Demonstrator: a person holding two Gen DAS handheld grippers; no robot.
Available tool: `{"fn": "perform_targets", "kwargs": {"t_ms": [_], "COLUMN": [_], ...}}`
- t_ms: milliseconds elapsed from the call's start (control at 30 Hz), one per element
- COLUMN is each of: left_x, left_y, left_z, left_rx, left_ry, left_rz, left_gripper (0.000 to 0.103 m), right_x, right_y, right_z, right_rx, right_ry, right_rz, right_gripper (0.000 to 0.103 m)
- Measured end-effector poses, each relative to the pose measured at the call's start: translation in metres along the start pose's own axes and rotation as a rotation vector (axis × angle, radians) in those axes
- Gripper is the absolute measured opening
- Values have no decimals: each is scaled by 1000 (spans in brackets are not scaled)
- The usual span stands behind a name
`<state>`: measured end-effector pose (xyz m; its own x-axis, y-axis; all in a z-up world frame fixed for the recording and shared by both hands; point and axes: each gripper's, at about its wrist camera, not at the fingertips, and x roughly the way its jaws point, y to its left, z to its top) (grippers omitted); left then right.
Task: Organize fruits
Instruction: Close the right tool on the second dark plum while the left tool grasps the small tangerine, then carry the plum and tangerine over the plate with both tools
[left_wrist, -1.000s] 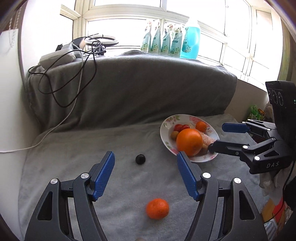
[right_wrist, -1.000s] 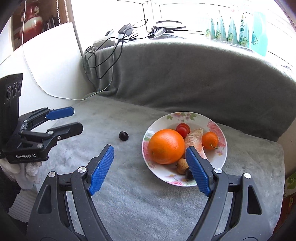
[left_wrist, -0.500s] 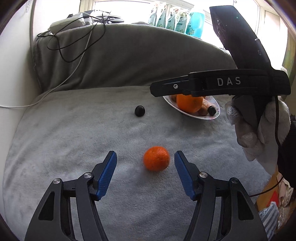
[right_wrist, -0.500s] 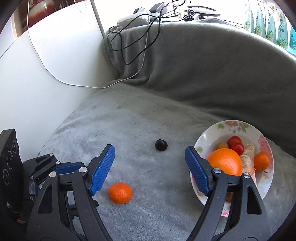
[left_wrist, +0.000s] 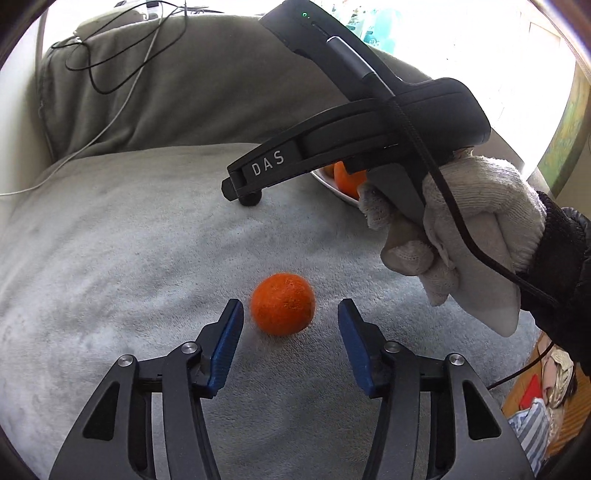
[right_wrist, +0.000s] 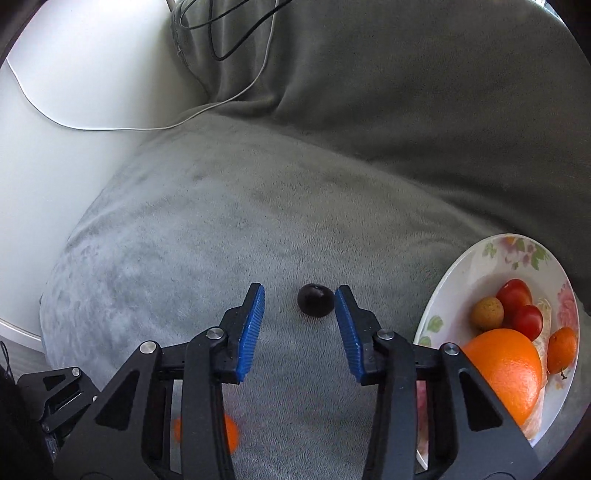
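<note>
mandarin (left_wrist: 282, 303) on blanket (left_wrist: 129, 258) before dark fruit (right_wrist: 316, 305) | plate (right_wrist: 461, 273) right of dark fruit, fruits in it

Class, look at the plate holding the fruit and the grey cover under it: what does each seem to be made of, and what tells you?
Plate: probably glazed ceramic, white and glossy with printed flowers, though melamine is possible. Grey cover: soft plush fabric, likely fleece; matte, with nap streaks and folds.

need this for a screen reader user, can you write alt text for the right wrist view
The right gripper, its jaws just closing, brackets a small dark fruit on a grey blanket, the pads not yet pressing it. At right, a floral plate holds a large orange and smaller fruits.
</note>
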<state>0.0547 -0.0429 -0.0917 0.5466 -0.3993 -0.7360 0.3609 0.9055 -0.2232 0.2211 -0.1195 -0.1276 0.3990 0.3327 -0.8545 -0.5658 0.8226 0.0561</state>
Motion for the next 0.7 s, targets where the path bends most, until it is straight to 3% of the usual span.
{"fn": "perform_targets", "kwargs": {"t_ms": [167,267,367,700], "left_x": [9,12,13,19], "left_y": [0,2,1,14], "left_z": [2,3,3,12], "left_rx": [-2,-1,-5,-16], "left_ry": [13,17,22,12], "left_rz": [-3,2,8,-1], "left_gripper": [46,43,39,37], "right_x": [13,18,25,16], "right_y": [6,6,4,0], "right_z": [1,2,4,4], "right_rx": [-37,-46,-48,-40], "right_ry": [17,25,37,0], "right_rz": [-55,-78,-90,-84], "right_gripper": [41,31,27,23]}}
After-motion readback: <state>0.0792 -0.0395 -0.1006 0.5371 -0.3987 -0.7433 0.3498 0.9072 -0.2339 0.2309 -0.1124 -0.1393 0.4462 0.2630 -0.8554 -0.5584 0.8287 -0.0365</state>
